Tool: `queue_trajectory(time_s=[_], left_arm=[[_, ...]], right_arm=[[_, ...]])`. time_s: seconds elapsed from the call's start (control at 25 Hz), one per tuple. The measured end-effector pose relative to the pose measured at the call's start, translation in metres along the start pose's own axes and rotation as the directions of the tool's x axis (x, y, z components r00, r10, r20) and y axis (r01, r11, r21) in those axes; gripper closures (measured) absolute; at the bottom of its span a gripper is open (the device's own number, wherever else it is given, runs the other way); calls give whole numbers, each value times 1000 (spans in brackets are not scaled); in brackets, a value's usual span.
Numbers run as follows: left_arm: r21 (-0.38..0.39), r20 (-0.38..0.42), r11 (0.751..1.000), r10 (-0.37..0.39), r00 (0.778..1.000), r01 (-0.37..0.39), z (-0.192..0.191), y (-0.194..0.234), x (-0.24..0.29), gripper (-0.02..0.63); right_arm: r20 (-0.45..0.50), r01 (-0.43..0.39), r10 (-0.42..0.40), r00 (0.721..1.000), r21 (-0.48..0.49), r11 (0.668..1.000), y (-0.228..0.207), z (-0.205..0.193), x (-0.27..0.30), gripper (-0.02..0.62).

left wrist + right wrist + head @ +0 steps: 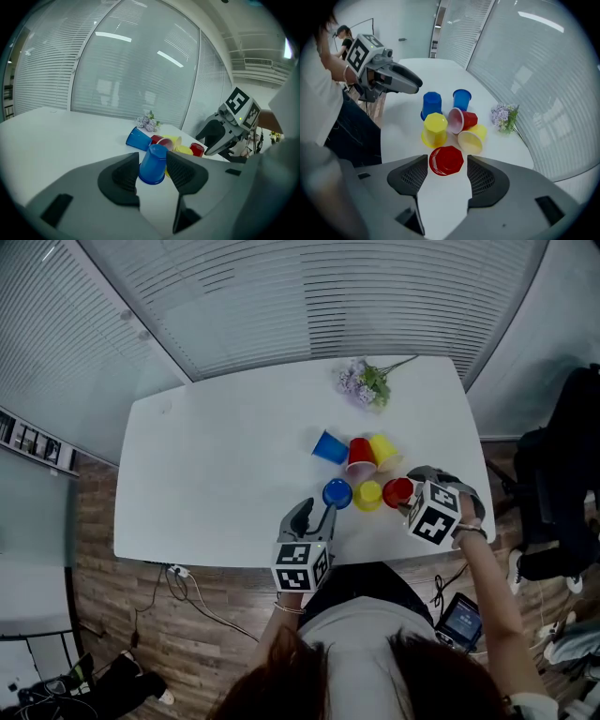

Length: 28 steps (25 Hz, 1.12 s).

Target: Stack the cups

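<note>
Several plastic cups sit near the front right of the white table. Three stand upside down in a row: blue, yellow, red. Behind them a blue cup, a red cup and a yellow cup lie on their sides. My left gripper is open, and the upside-down blue cup stands at its fingertips. My right gripper is open around the upside-down red cup, with gaps on both sides.
A sprig of purple flowers lies at the table's far right. The table's front edge is just under both grippers. A dark chair stands to the right, and cables lie on the wooden floor.
</note>
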State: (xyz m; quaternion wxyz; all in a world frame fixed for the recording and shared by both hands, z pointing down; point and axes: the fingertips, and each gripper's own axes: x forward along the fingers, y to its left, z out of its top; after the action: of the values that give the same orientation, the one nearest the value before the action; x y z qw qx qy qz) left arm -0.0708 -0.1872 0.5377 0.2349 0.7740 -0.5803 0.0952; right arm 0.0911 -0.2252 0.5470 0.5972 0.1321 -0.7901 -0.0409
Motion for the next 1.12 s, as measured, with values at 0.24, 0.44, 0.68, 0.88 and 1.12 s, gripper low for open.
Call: queue_trajectory(time_s=[0.24,0.44,0.68,0.88,1.12], left_arm=[[-16,50,1000,1,999,0,28,1,-9,549],[-68,36,996,-58,998,60,56,-2,-8,578],[-63,-6,993,-98,995,98,86,-6,2,578],[-36,-78,991,-130,988,128,100,-16,21,578],[-73,-167,981,-192,967,182,110,-27,43,577]], right_arm=[[233,-50,1,973,205,977,-8,21,-36,350],[389,-39,-85,917,301,953,-37,26,-64,481],[485,-45,-144,863,358,933,-69,25,-74,557],[544,-81,-146,826,373,924,-95,25,-71,568],[570,-212,-55,820,392,895,-112,30,-59,568]])
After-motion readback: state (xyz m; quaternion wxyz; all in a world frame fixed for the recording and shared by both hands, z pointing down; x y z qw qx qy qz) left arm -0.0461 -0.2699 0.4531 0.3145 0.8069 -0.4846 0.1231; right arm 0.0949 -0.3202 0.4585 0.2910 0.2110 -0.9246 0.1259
